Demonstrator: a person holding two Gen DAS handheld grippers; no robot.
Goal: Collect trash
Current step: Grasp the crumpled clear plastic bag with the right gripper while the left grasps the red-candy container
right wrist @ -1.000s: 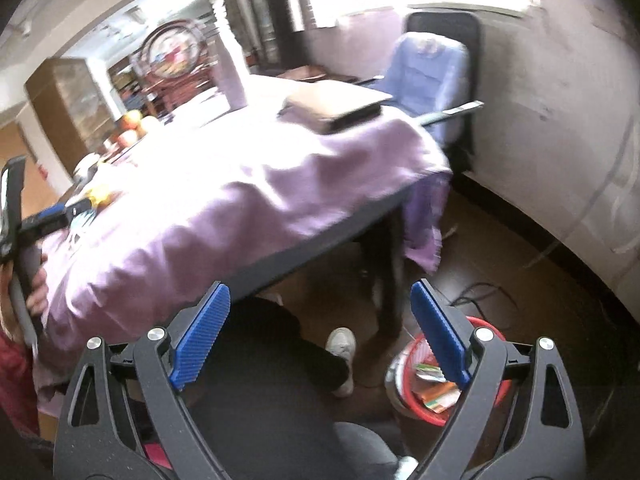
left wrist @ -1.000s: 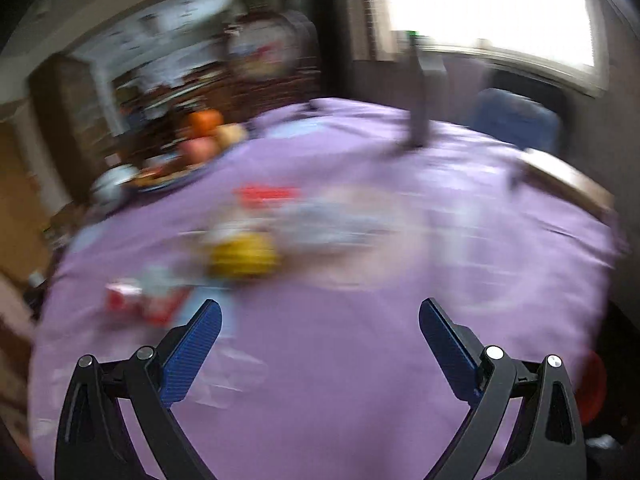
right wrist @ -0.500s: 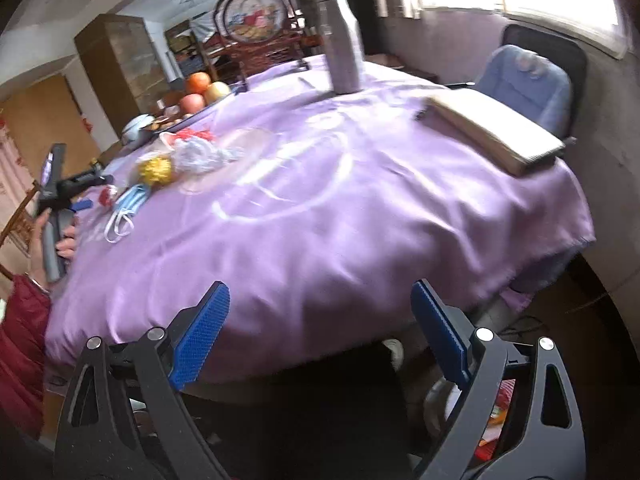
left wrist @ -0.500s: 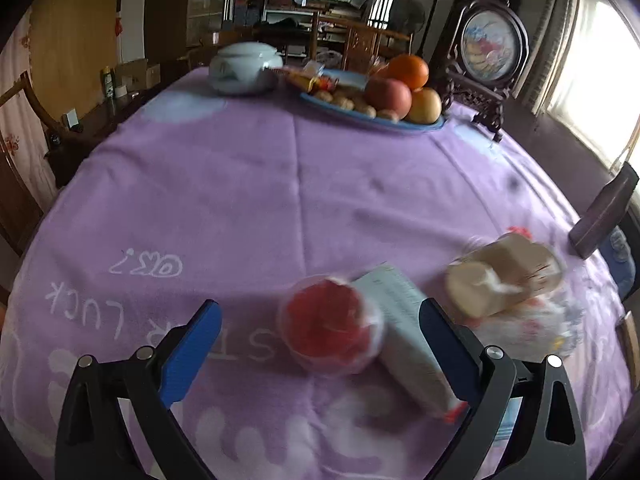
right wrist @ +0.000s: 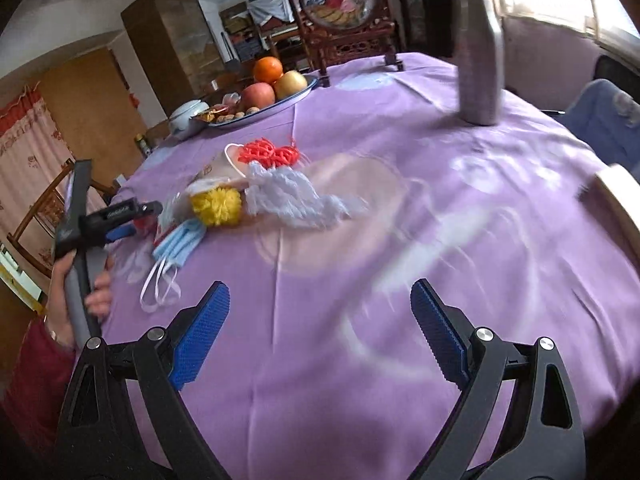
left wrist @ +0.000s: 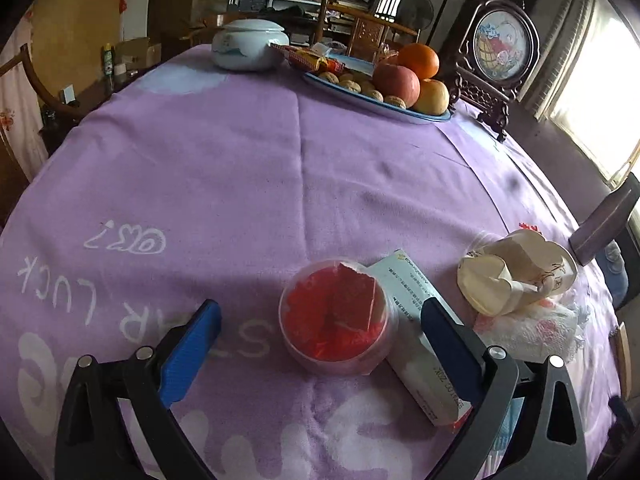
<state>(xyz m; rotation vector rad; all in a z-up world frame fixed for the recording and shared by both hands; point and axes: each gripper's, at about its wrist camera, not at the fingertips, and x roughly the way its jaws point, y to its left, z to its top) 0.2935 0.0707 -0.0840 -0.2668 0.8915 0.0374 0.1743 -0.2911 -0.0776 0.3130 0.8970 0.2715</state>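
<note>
the left hand-held gripper (left wrist: 320, 316) gapes wide, empty, its fingers flanking a clear cup of red scraps (left wrist: 338, 318) on the tabletop (left wrist: 240, 168). a white box (left wrist: 416, 336) touches the cup at 3 o'clock. the right hand-held gripper (right wrist: 320, 312) hangs wide open, empty.

both grippers have their jaws spread wide and empty: the left gripper (left wrist: 320, 332) low and level, gripped by a hand (right wrist: 76, 300), the right gripper (right wrist: 320, 320) likewise.

Desk cloth (left wrist: 240, 168): soft matt purple fabric. Clear glossy plastic cup (left wrist: 338, 316), red shreds inside. Paper carton (left wrist: 416, 344), smooth. Crumpled paper cup (left wrist: 516, 276). Brushed metal bottle (right wrist: 480, 52). Yellow yarn pompom (right wrist: 218, 206), fuzzy.
</note>
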